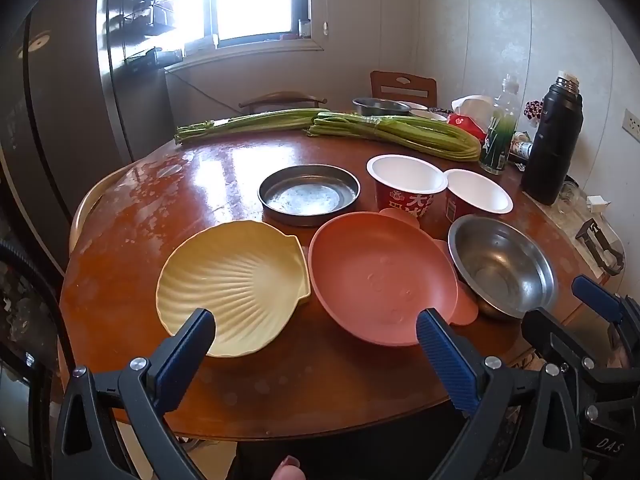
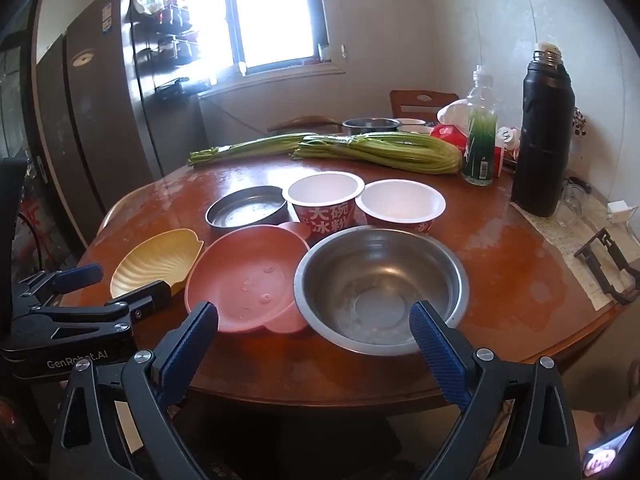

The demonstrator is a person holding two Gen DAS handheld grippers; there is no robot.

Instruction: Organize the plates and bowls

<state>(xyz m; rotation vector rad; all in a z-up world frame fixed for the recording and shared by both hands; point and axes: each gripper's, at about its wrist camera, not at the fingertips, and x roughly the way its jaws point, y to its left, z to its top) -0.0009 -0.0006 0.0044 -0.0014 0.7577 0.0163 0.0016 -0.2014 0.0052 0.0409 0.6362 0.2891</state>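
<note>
Before you on the table (image 1: 120, 264): yellow shell plate (image 1: 234, 288), pink plate (image 1: 376, 280), steel bowl (image 2: 380, 288); your left gripper (image 1: 316, 336) and right gripper (image 2: 314, 326) both spread wide, empty.

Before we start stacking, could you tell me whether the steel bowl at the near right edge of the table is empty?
Empty. The steel bowl stands upright, and the right wrist view shows its bare metal bottom with nothing inside.

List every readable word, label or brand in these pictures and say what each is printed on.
"GenRobot.AI": on the body of the left tool.
"大碗冰粉": on the red paper cup.
"DAS": on the right tool; the rest is cut off.
Green bottle label, fridge stickers: too small to read.
</note>
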